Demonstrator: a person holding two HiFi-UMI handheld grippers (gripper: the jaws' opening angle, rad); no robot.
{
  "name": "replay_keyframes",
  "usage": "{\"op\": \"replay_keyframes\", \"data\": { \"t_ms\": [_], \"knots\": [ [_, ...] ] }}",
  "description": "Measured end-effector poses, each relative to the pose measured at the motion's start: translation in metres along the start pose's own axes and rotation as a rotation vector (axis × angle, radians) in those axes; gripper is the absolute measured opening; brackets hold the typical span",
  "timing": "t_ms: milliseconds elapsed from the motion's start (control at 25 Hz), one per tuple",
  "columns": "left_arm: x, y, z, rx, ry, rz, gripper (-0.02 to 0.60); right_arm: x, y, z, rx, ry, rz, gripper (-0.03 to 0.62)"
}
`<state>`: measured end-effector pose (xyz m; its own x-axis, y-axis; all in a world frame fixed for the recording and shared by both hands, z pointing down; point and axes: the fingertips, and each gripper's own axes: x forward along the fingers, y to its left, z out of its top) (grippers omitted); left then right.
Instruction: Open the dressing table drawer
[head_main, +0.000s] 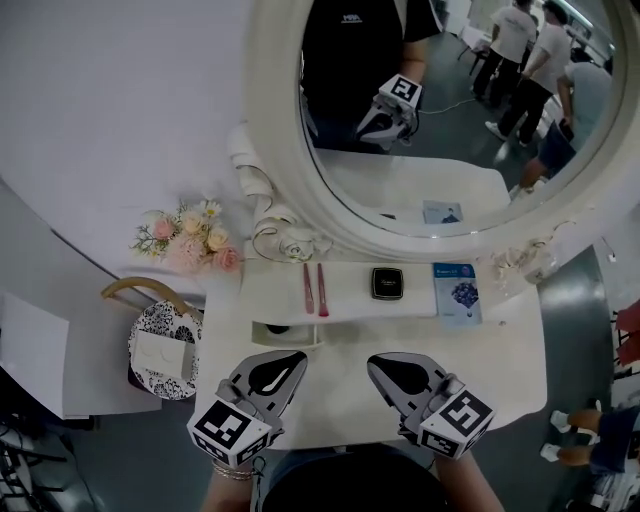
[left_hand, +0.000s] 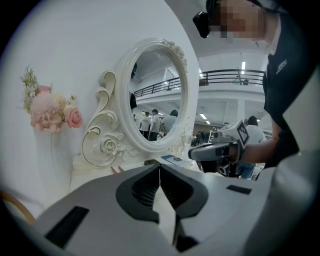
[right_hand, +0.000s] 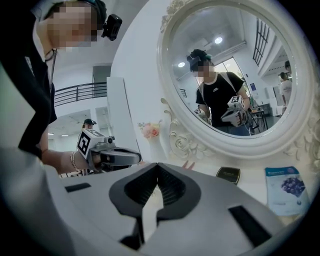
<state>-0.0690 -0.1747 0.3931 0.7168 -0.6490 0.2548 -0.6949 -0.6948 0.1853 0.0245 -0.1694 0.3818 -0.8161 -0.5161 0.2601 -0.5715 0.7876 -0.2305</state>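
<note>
The white dressing table (head_main: 500, 350) carries a raised shelf (head_main: 350, 300) under an oval mirror (head_main: 450, 110). A small drawer (head_main: 290, 344) stands pulled out below the shelf's left end, with something dark inside. My left gripper (head_main: 290, 360) hovers just in front of the drawer, apart from it, shut and holding nothing. My right gripper (head_main: 383, 365) hangs beside it over the tabletop, also shut and holding nothing. In the left gripper view the left gripper (left_hand: 160, 167) points level at the mirror base. The right gripper view shows the right gripper (right_hand: 157, 165) the same way.
On the shelf lie two pink sticks (head_main: 315, 288), a black compact (head_main: 387, 283) and a blue packet (head_main: 458, 292). Pink flowers (head_main: 190, 240) stand at the left. A patterned stool (head_main: 160, 350) sits beside the table. People stand at the far right.
</note>
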Motion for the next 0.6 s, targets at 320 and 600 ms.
{"op": "replay_keyframes", "data": {
  "t_ms": [320,600],
  "knots": [
    [-0.002,-0.01,0.028,0.026,-0.043,-0.01,0.018,-0.011,-0.004,0.019,-0.046,-0.03,0.008,0.018],
    [-0.005,-0.013,0.056,0.047,-0.09,-0.003,0.018,-0.02,-0.006,0.04,-0.107,-0.06,0.005,0.018]
  ]
}}
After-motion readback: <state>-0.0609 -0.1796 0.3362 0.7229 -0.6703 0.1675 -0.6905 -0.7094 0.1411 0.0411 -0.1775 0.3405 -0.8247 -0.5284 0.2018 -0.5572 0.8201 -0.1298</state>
